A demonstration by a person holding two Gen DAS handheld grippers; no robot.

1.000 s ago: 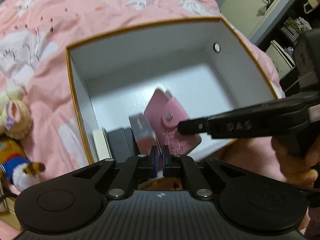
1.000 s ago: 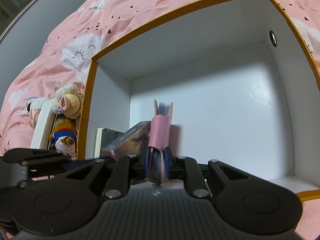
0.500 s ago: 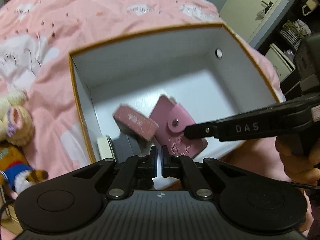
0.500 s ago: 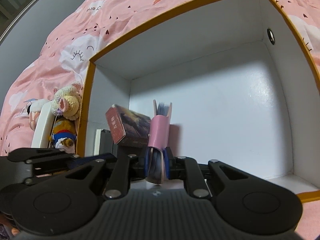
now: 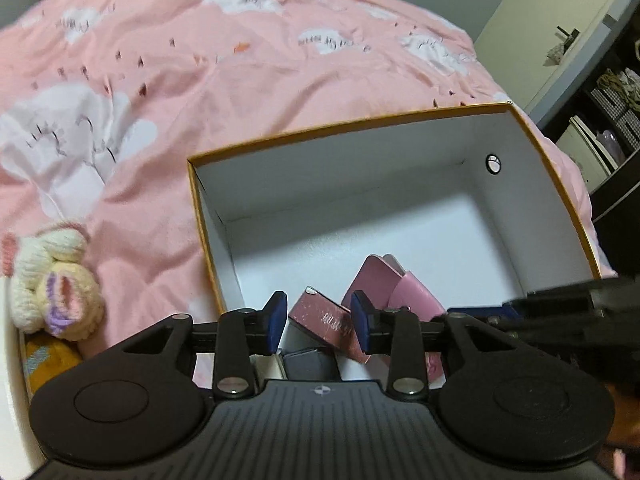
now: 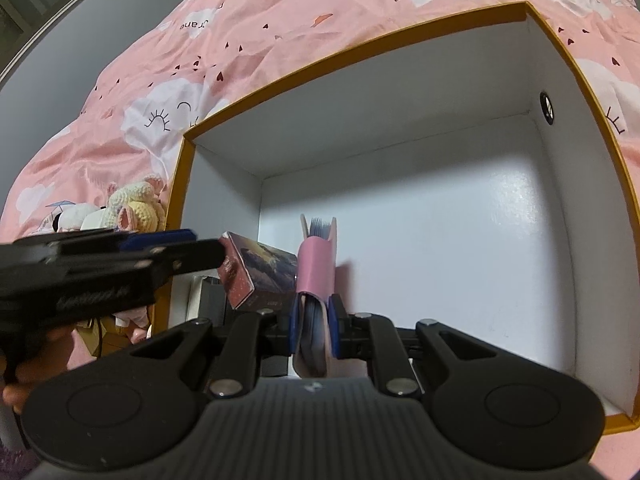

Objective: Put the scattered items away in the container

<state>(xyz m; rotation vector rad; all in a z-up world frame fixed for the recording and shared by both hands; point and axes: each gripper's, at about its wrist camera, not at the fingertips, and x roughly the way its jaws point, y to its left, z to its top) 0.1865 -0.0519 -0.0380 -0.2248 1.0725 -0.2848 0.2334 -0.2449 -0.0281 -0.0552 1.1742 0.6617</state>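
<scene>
- left gripper (image 5: 318, 322): jaws opening, pads clear. the small card box (image 5: 326, 326) sits past the gap, inside the box (image 5: 360, 124), tilted against the other stuff at the near-left corner. nothing pinched.
- right gripper (image 6: 314, 332): clenched on the pink wallet (image 6: 316, 270), held on edge, spine up, card sleeves fanning out at 12 o'clock. wallet hangs inside the box, low at 6 o'clock in the right wrist view.
- card box in that view (image 6: 256, 276) is at 10 o'clock from the wallet, just beside it; contact between them we cannot tell.
- handling, our read: wallet is light, soft leatherette, floppy when open. the snap flap side gives a firm edge; pinching across the folded body as now should hold. sleeves are slick, so don't grip those.
- card box looks stiff, light cardboard, glossy faces. take it across the narrow faces if it needs a reset.
- still outside at 9 o'clock of the box on the pink duvet (image 5: 240, 80): crochet toy (image 5: 56, 280). soft, squashy, any pinch on the body works.
- we judge next: release the wallet flat on the bare floor at 3 o'clock.
</scene>
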